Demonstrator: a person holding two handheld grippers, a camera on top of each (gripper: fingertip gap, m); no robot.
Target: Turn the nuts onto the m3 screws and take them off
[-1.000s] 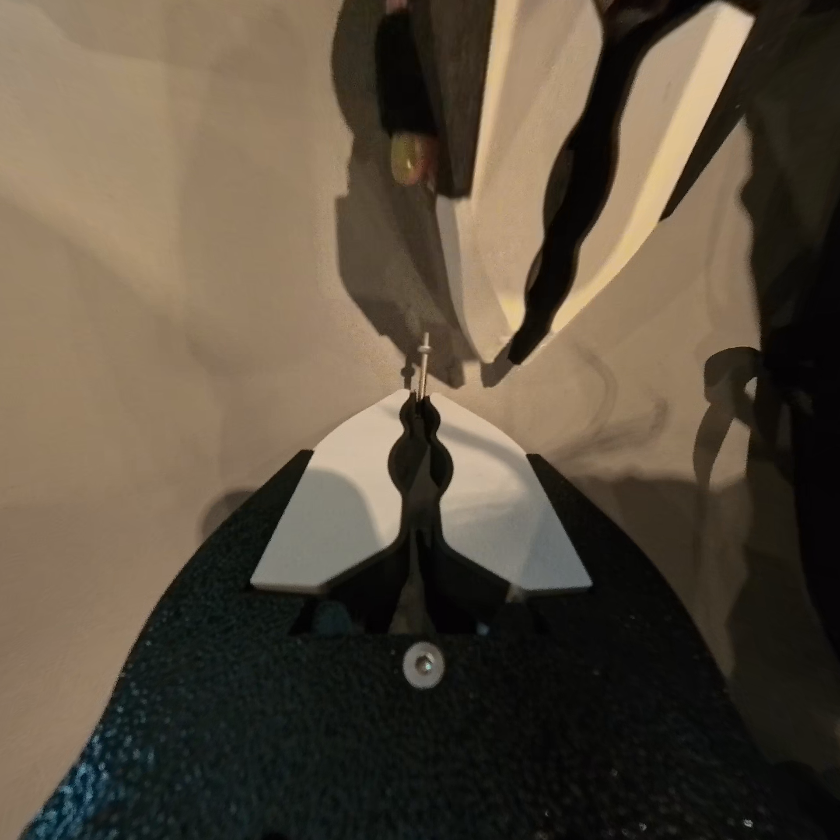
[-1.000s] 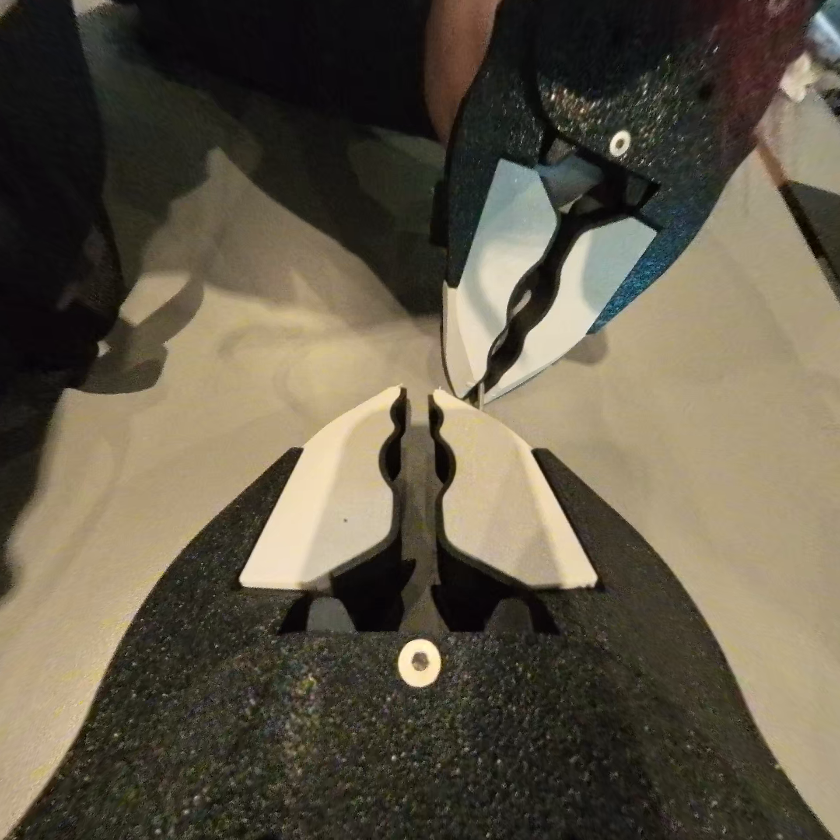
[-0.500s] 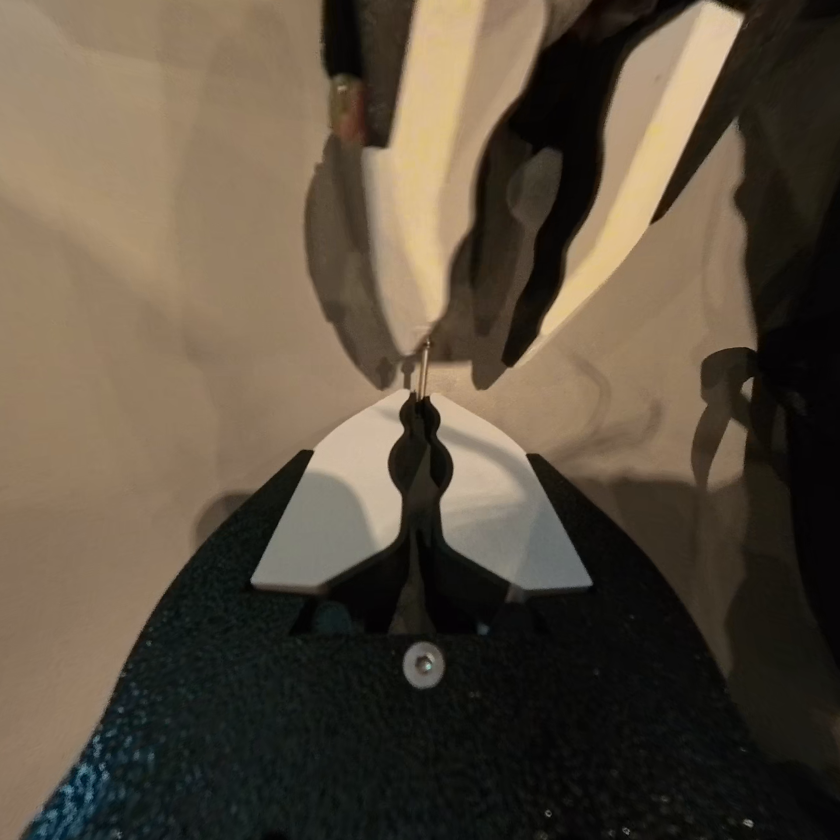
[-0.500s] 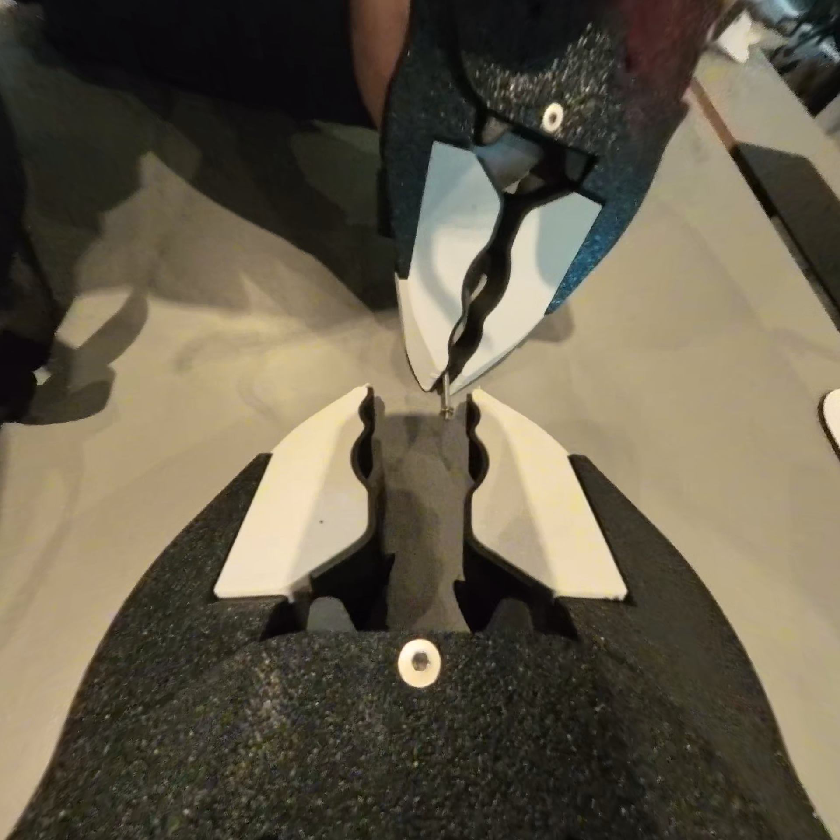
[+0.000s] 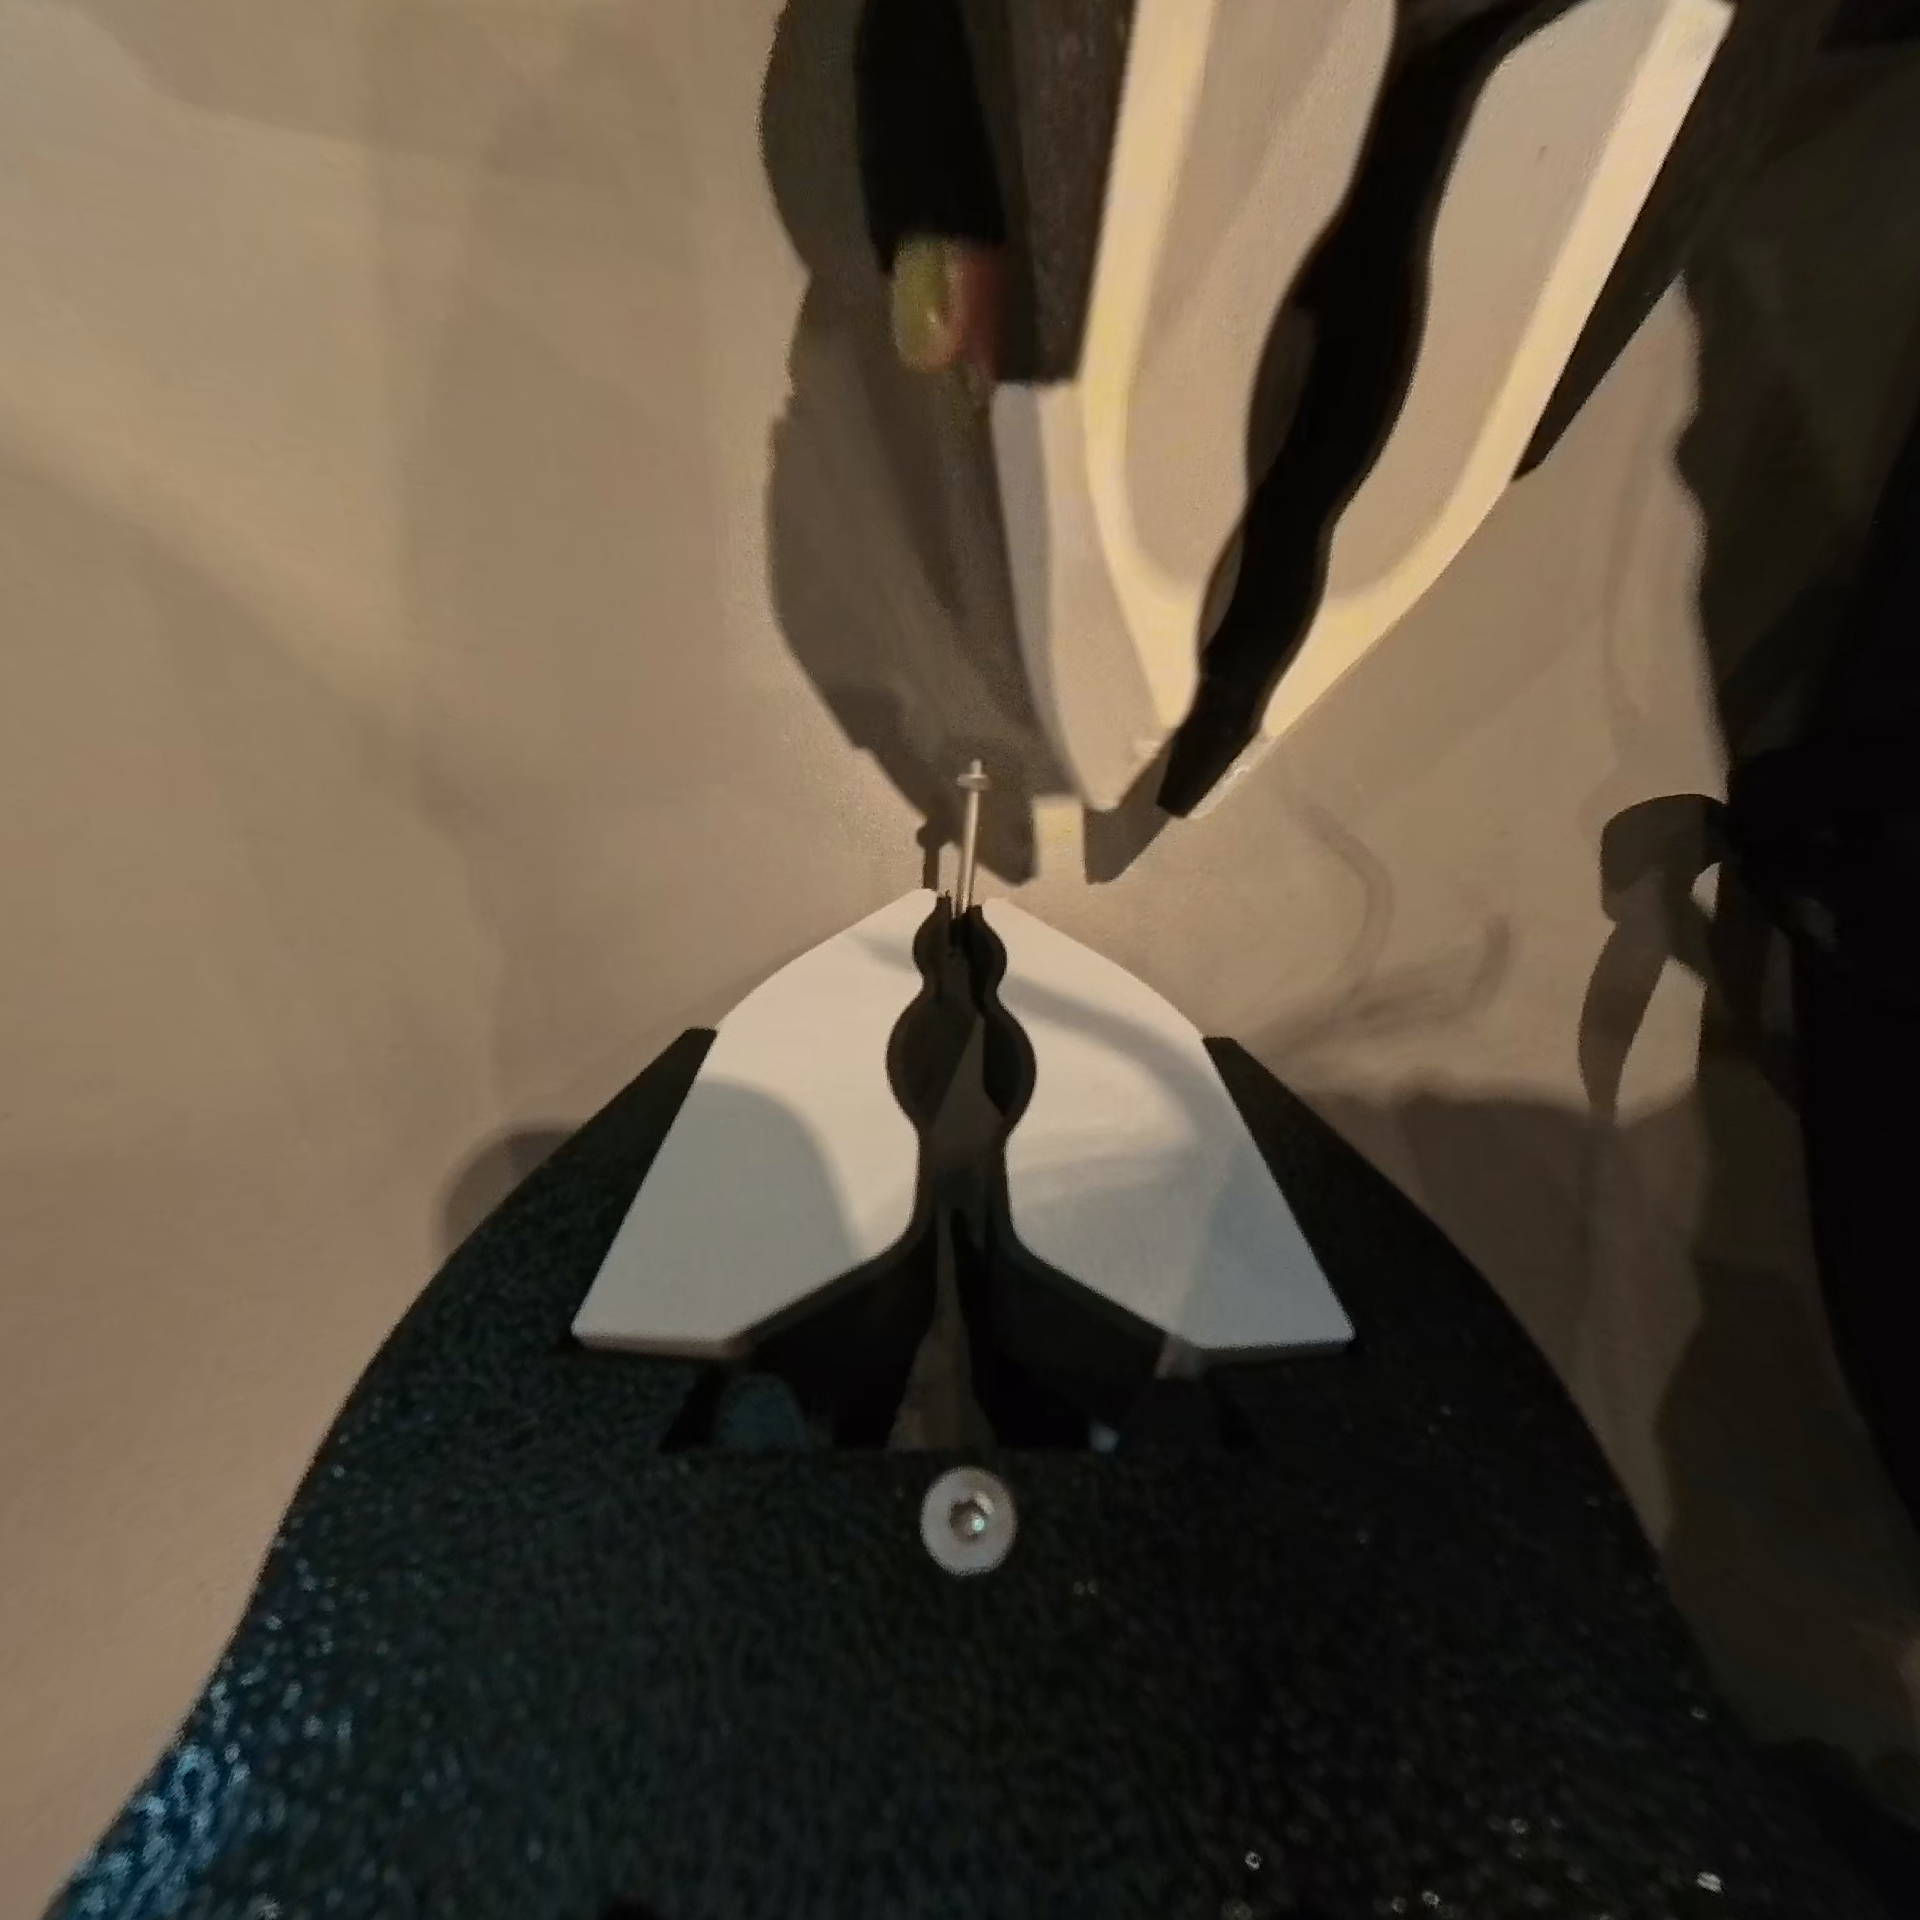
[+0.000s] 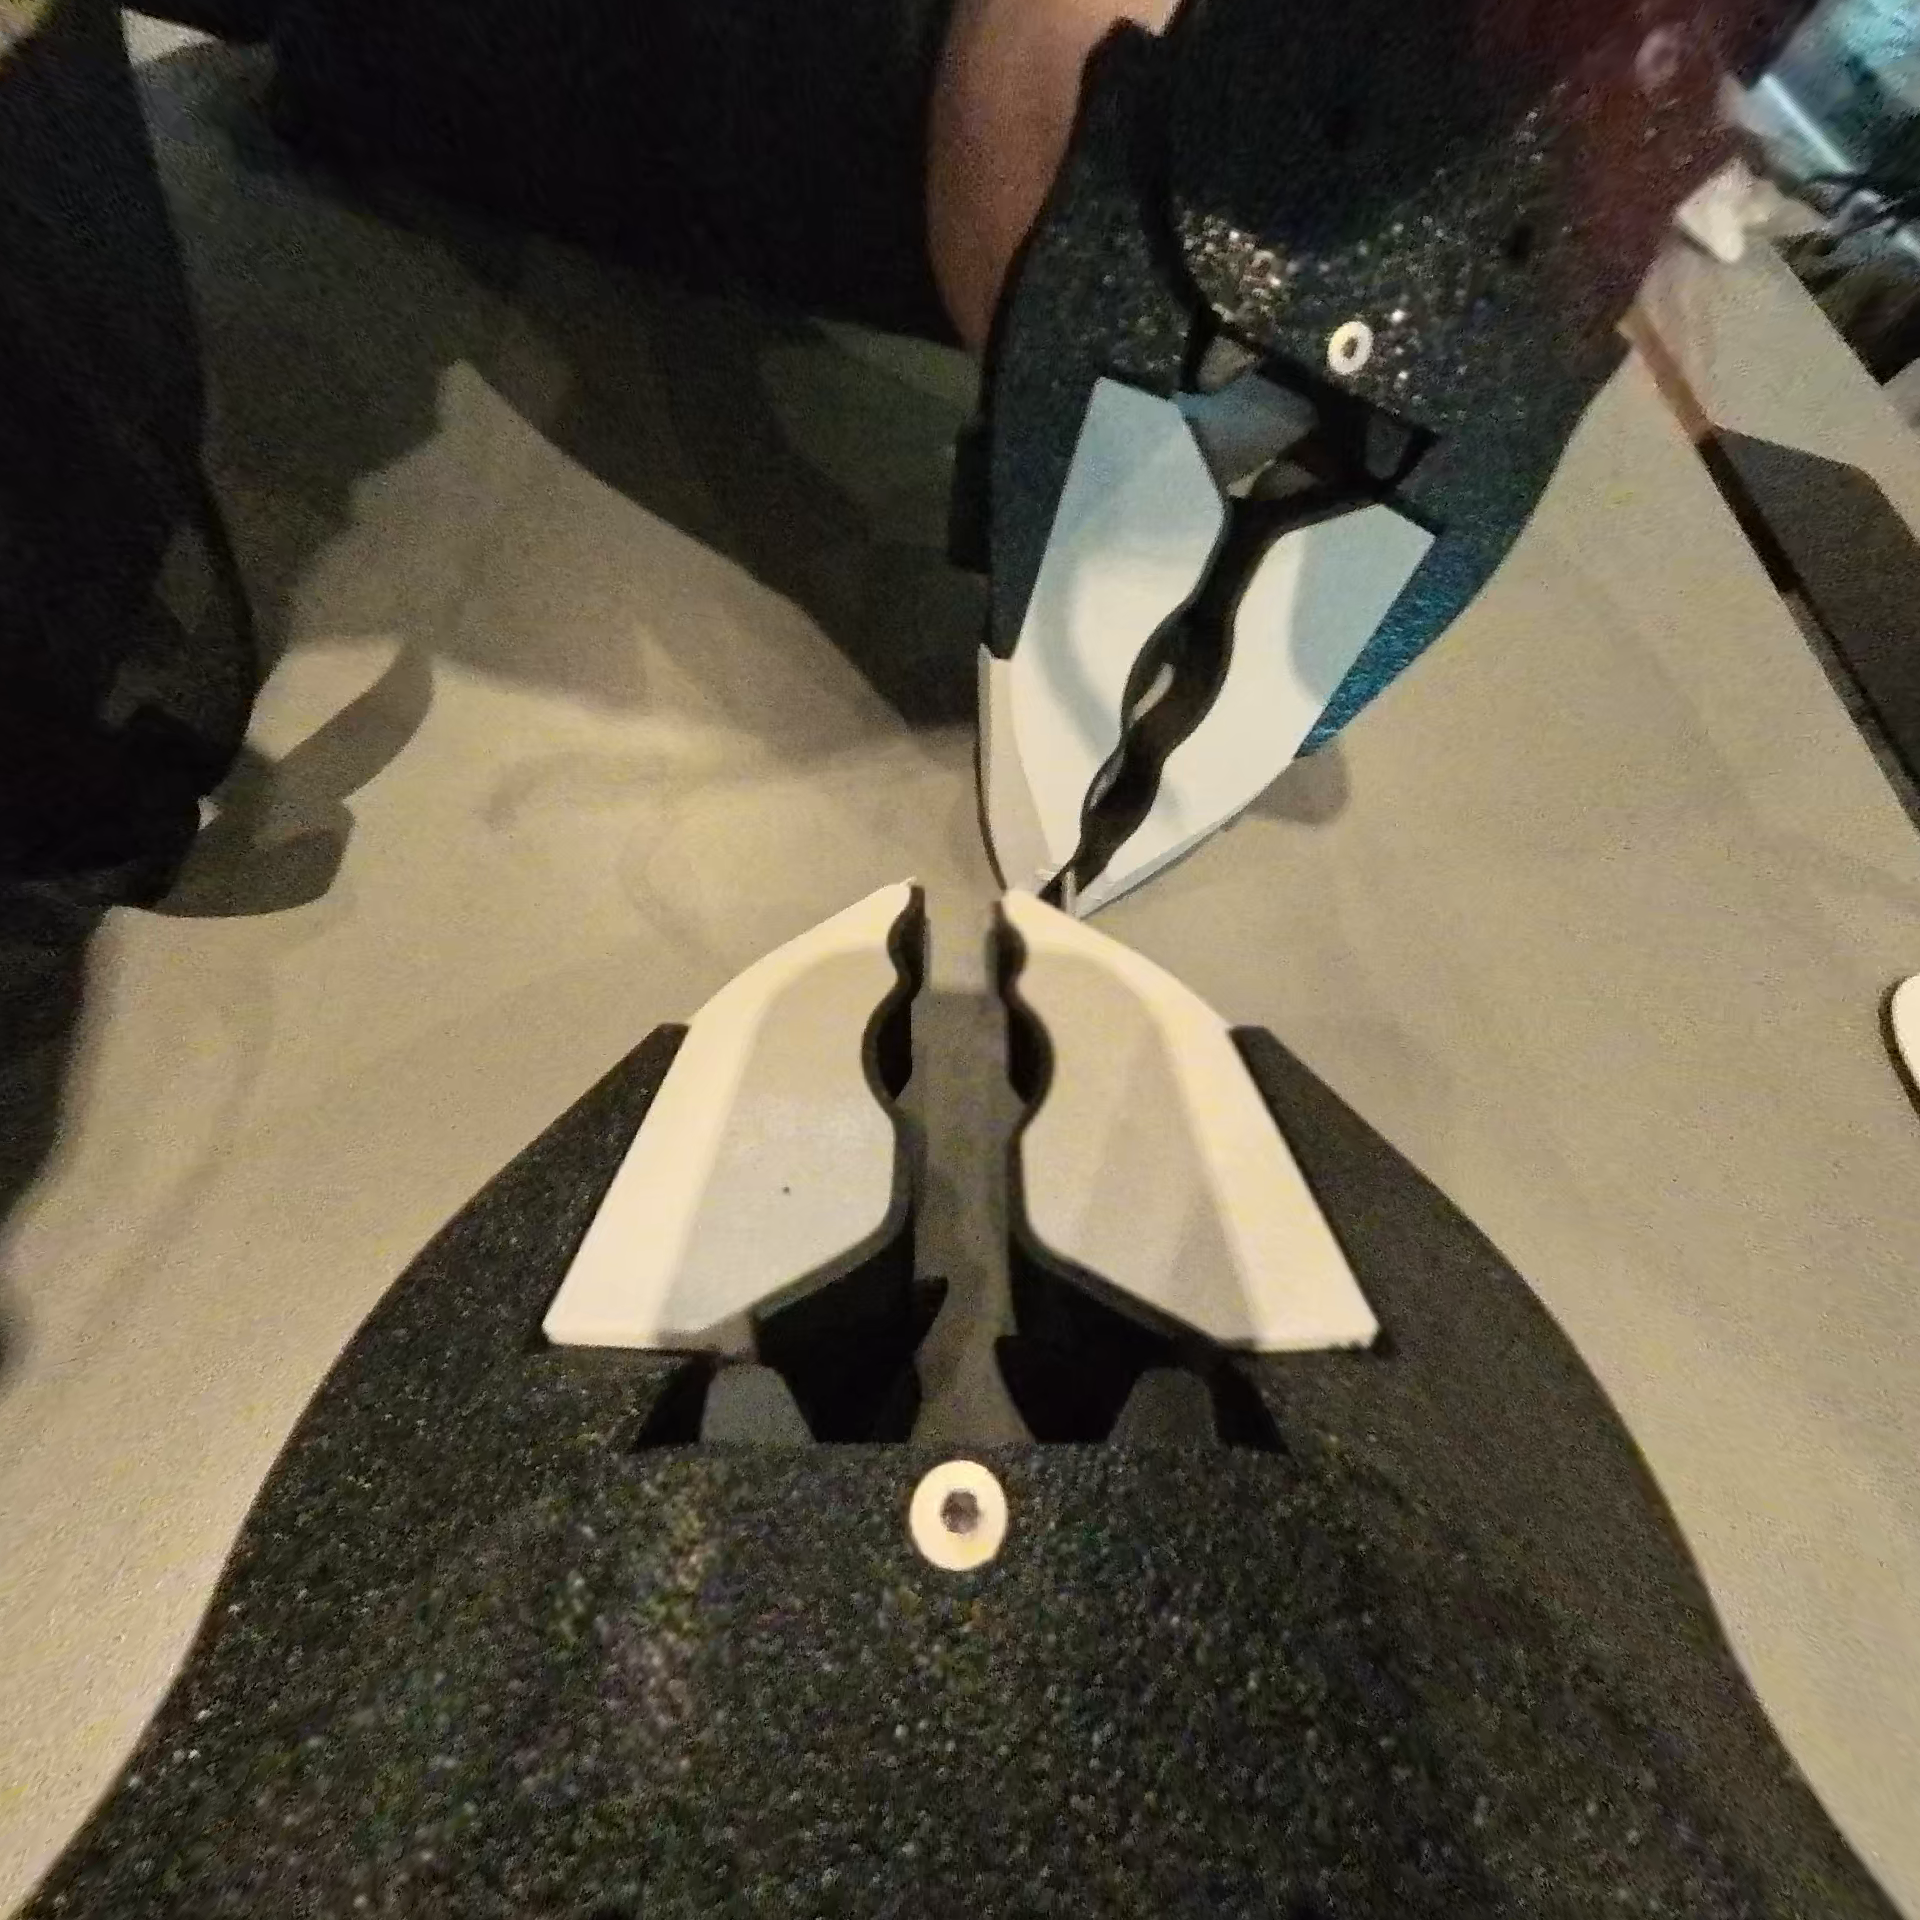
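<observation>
The left gripper (image 5: pixel 958 902) was closed on the lower end of a thin silver m3 screw (image 5: pixel 969 844), its white fingertips (image 5: pixel 896 914) pressed against the shank so that the screw projected straight forward beyond them. A small nut (image 5: pixel 975 776) sat on the thread near the free end. The right gripper (image 6: pixel 958 902) stood with its jaws narrowly parted and nothing between them, its tips just beside the left gripper's tips above the beige table (image 6: pixel 416 987). The screw appeared rigid, very light and smooth, so it would probably pivot or slip if clamped too lightly. The nut looked tiny and easily dropped; it should be taken across two opposite flats with the very tips of the right fingers (image 6: pixel 878 914), square to the thread, and turned without side load on the shank.
</observation>
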